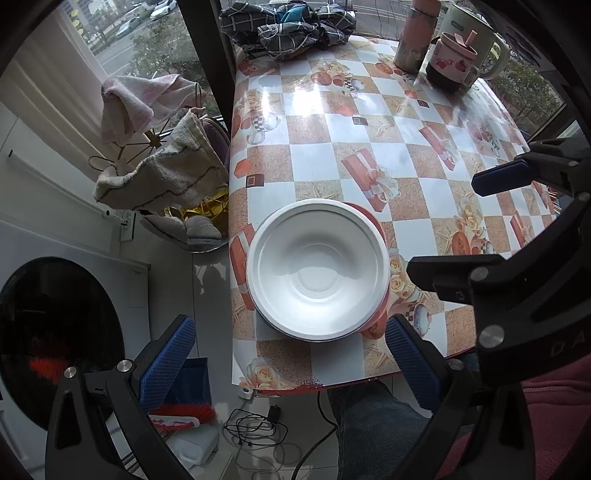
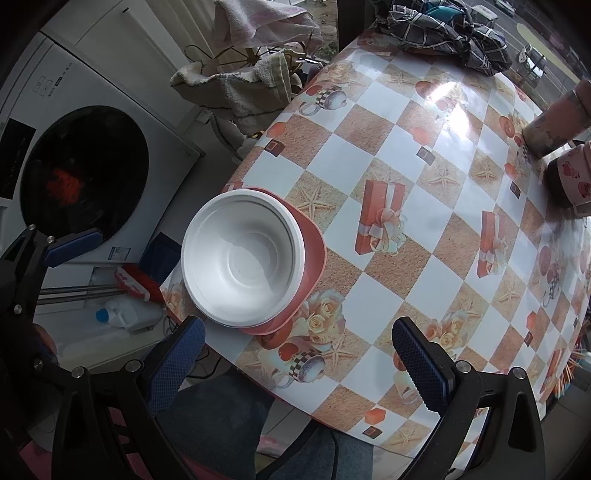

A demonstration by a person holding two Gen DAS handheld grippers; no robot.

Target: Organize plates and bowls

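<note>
A stack of white foam bowls (image 1: 317, 269) sits on a salmon-pink plate (image 1: 373, 221) at the table's near left corner. It also shows in the right wrist view, bowls (image 2: 242, 262) on the plate (image 2: 314, 247). My left gripper (image 1: 291, 365) is open and empty, held above and just short of the bowls. My right gripper (image 2: 299, 363) is open and empty, above the table's near edge, to the right of the stack. The right gripper's blue pad (image 1: 502, 177) shows in the left wrist view at the right.
The table (image 1: 332, 147) has a checkered orange and white cover. A dark crumpled cloth (image 1: 291, 26) lies at the far edge. A pink tumbler (image 1: 415, 37), a pink cup (image 1: 450, 62) and a kettle (image 1: 476, 33) stand far right. A washing machine (image 2: 85, 166) and towel rack (image 1: 159, 155) stand left.
</note>
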